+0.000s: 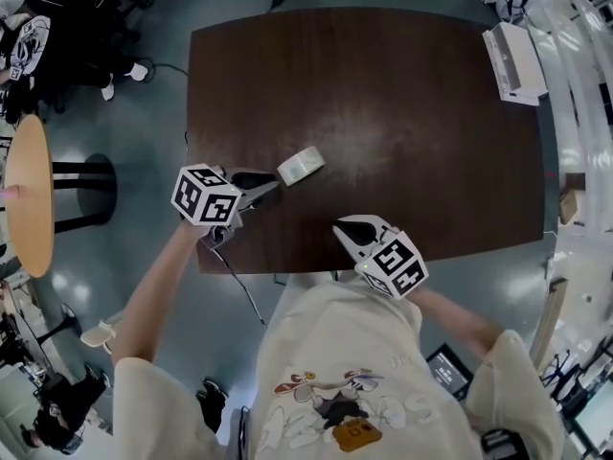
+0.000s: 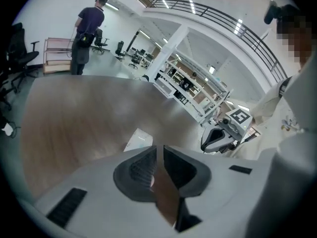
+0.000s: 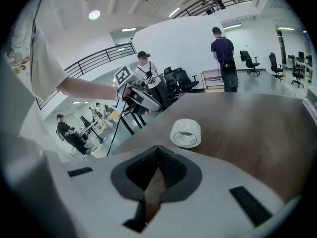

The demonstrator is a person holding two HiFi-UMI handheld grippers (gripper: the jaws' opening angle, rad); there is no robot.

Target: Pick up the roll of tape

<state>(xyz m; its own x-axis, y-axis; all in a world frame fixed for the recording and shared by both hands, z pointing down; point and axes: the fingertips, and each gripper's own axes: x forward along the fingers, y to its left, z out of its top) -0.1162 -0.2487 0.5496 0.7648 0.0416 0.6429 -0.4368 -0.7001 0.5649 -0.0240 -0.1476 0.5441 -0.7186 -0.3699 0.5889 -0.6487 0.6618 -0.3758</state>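
Note:
The roll of clear tape (image 1: 301,165) lies flat on the dark wooden table (image 1: 402,113), near its front left. My left gripper (image 1: 273,185) points at the roll from the left, its tips just short of it. In the left gripper view the jaws (image 2: 158,150) stand a narrow slit apart with only table showing between them, and the tape (image 2: 138,139) peeks out just beyond. My right gripper (image 1: 343,228) hovers over the table's front edge, its jaws (image 3: 157,150) shut and empty. The tape (image 3: 186,132) lies a short way ahead of it.
A white box (image 1: 514,62) sits at the table's far right corner. A round light-wood table (image 1: 29,195) stands on the floor to the left, with office chairs (image 1: 38,36) behind it. A person (image 3: 223,58) stands beyond the far end of the table.

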